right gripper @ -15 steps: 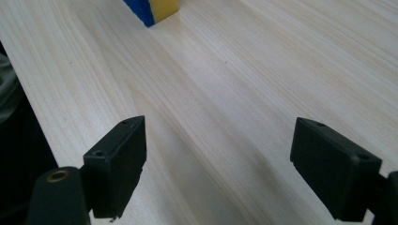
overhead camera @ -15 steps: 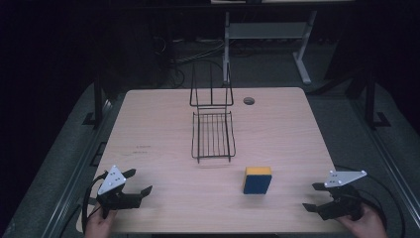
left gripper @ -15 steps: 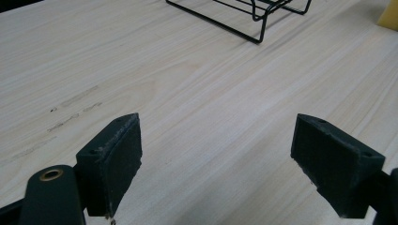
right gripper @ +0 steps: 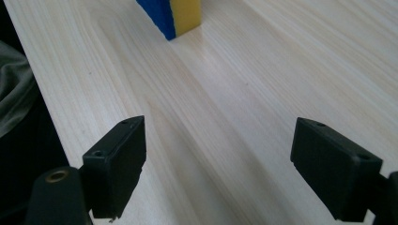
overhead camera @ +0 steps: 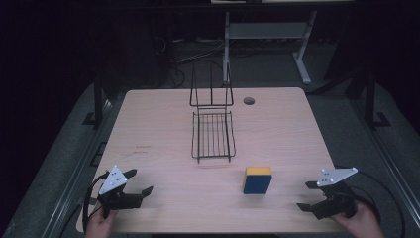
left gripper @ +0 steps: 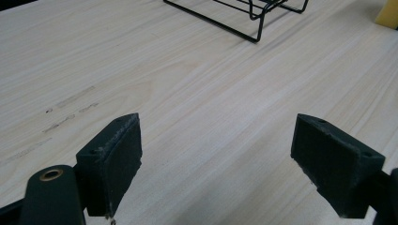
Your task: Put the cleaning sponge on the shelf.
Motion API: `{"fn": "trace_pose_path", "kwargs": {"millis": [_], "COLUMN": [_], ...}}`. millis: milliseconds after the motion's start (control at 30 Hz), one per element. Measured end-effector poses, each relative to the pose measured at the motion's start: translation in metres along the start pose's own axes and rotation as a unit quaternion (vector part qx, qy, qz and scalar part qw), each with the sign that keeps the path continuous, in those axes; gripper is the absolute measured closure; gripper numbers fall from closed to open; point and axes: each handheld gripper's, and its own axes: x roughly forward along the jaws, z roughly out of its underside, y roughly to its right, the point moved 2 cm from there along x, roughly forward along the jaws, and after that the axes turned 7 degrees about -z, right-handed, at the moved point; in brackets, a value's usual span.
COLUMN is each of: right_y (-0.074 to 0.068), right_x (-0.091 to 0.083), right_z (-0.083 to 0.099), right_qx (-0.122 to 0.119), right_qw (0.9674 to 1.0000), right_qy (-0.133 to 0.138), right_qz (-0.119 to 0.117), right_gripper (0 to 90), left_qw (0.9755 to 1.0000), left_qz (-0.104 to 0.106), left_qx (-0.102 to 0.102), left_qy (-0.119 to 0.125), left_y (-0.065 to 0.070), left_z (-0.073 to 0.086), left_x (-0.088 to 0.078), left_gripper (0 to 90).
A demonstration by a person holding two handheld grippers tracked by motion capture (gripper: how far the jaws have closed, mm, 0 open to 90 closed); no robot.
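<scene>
Since the earlier frame, nothing on the table has shifted: both grippers, the sponge and the rack occupy the same positions.

The left gripper [overhead camera: 137, 181] rests at the near left corner of the table [overhead camera: 163, 114], held by a hand [overhead camera: 99, 224]. Its 2 jaws stand wide apart with only bare wood between them, so it is released.

The right gripper [overhead camera: 308, 195] rests at the near right edge, held by the other hand [overhead camera: 364, 223]. Its 2 jaws are likewise spread, gripping nothing.

The sponge [overhead camera: 257, 180], blue with a yellow top face, lies on the table near the front, right of centre, well apart from both grippers and nearer the right one. In the right gripper view it [right gripper: 172, 16] lies ahead of the jaws.

The black wire rack [overhead camera: 213, 134] stands at the table's centre, beyond the sponge and clear of it.
</scene>
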Motion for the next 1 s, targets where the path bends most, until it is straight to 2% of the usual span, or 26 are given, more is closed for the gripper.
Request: {"fn": "trace_pose_path", "kwargs": {"millis": [467, 1000], "right_y": [-0.007, -0.014], "right_x": [0.013, 0.027], "right_z": [-0.023, -0.042], "right_qx": [-0.029, -0.053], "right_qw": [0.9991, 0.9971], "right_qy": [-0.01, -0.025], "right_qz": [-0.03, -0.049], "right_gripper": [16.9, 16.6], "left_qw": [1.0, 1.0], "left_qz": [-0.001, -0.001], "left_qx": [0.002, 0.0], "left_qy": [0.0, 0.004], "left_y": [0.0, -0.001], "left_z": [0.0, -0.001], "left_x": [-0.001, -0.001], "left_gripper": [16.2, 16.2]}}
